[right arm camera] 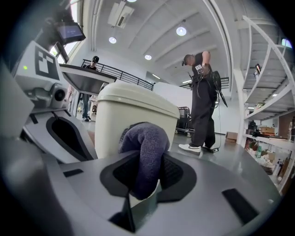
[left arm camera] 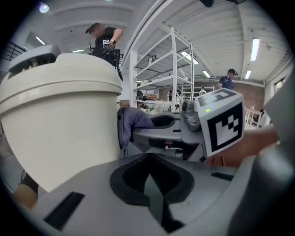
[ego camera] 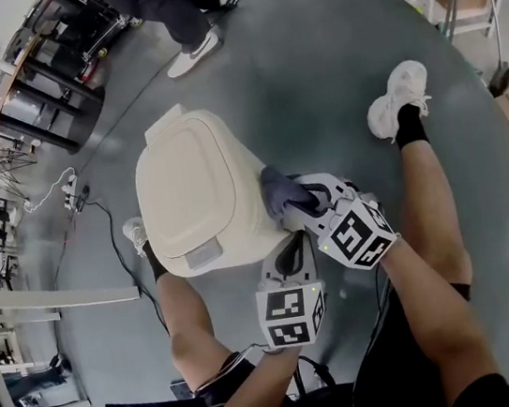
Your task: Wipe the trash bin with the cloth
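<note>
Right tongs [right arm camera: 140, 193] pinch the soft cloth's [right arm camera: 145, 143] bunched fold against the rigid, probably light trash bin [ego camera: 196, 192]; left tongs [left arm camera: 154, 203] pressed together.

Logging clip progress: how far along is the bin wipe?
Done: the cloth is picked up and clamped in the right gripper.
In hand: the cloth is pressed against the side of the trash bin, just below the lid rim. The left gripper is shut and empty beside the bin.
Left: unclear. The bin shows no marks to tell wiped areas from unwiped ones.
</note>
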Motion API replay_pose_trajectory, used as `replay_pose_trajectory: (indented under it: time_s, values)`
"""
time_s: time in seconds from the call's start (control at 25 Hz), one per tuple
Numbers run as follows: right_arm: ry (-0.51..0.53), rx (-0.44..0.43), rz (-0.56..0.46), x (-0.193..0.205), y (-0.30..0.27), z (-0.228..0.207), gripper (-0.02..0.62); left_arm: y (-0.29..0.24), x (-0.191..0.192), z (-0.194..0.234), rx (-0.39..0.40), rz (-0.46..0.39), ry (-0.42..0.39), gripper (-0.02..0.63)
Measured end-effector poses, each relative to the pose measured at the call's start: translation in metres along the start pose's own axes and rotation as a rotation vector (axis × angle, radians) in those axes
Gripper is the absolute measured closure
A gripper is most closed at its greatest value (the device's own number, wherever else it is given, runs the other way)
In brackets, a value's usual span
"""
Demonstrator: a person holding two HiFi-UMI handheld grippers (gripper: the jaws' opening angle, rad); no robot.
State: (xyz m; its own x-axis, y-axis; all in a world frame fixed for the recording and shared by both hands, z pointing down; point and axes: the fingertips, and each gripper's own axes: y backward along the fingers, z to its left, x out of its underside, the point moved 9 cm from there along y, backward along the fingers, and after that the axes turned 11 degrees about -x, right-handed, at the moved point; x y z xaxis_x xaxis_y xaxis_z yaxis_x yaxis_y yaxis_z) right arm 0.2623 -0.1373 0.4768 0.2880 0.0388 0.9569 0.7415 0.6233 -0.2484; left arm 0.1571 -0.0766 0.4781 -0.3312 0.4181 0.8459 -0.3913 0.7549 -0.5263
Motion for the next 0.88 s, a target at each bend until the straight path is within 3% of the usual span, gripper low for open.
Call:
replay_pose_trajectory:
  time_s: [0.32,0.88]
  values:
    - [-0.010,-0.056,0.047,0.023,-0.012,-0.002,0.506,-0.014,0.020,0.001,0.015,0.053,-0.015,0.609]
    - [-0.036,-0.208,0.274,0.070,-0.038,0.005,0.506,-0.036,0.049,0.000,0.057,0.120,0.037,0.609]
